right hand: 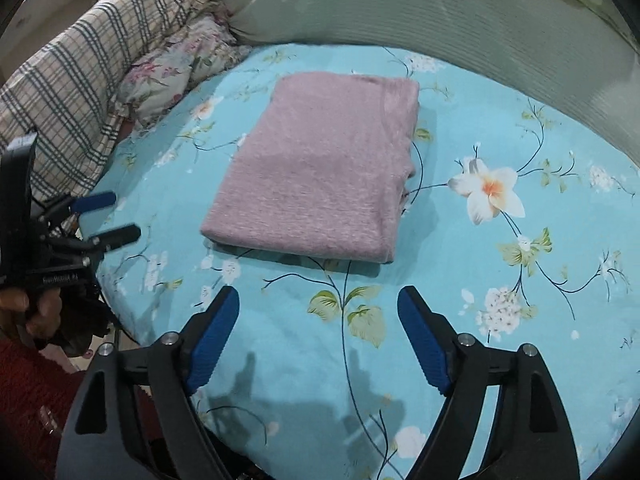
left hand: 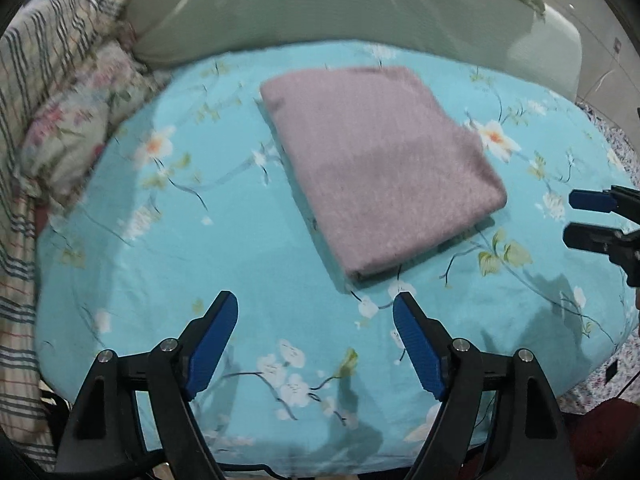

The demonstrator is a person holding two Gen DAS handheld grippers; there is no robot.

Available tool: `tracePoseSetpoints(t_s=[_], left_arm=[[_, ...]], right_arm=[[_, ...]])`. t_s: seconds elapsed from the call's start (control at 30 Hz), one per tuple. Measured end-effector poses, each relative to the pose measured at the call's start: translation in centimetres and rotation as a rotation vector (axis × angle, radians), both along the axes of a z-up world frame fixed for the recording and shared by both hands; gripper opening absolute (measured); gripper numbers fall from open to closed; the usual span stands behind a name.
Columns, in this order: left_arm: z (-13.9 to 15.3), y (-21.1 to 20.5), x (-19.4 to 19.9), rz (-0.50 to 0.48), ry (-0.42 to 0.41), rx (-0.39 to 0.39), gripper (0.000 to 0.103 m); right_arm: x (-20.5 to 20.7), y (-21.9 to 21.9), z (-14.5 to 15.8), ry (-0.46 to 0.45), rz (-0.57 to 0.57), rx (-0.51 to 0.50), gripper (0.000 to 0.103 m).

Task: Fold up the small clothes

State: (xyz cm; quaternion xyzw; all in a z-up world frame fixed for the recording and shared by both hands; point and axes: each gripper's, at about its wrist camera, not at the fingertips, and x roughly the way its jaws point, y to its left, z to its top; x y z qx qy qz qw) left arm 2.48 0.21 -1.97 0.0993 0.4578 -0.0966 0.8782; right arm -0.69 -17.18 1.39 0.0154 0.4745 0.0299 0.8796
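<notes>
Spread wide and holding nothing, the left claw [left hand: 315,304] hovers just short of the folded pink garment [left hand: 376,168], apart from its near corner. Likewise parted, the right claw [right hand: 318,298] hangs near the garment's front edge, not touching. Both are above a blue floral bedsheet [left hand: 140,240]; a plaid blanket [right hand: 80,80] and floral pillow [right hand: 172,68] lie behind.
</notes>
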Motion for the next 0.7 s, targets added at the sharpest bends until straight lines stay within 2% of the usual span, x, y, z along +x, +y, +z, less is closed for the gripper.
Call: tracePoseSetpoints(t_s=[0.13,0.23,0.47,0.7], left_arm=[[2.0,0.3,-0.8,-0.004,-0.061,0.023,0.085],[2.3,0.1,-1.0,-0.003,-0.088,0.033,0.089],[0.4,-0.1,0.7,0.032,-0.053,0.036,0.089],[0.0,-0.9,3.0,0.054,-0.061,0.087,0.089]], right_arm=[[-0.5,-0.1,-0.2,0.001,-0.001,0.010,0.086],[-0.2,-0.1,-1.3,0.021,-0.019,0.020,0.086],[1.6,0.5,-3.3,0.048,-0.014,0.038,0.086],[3.6,0.7,-3.9,0.058,0.006,0.045,0.086]])
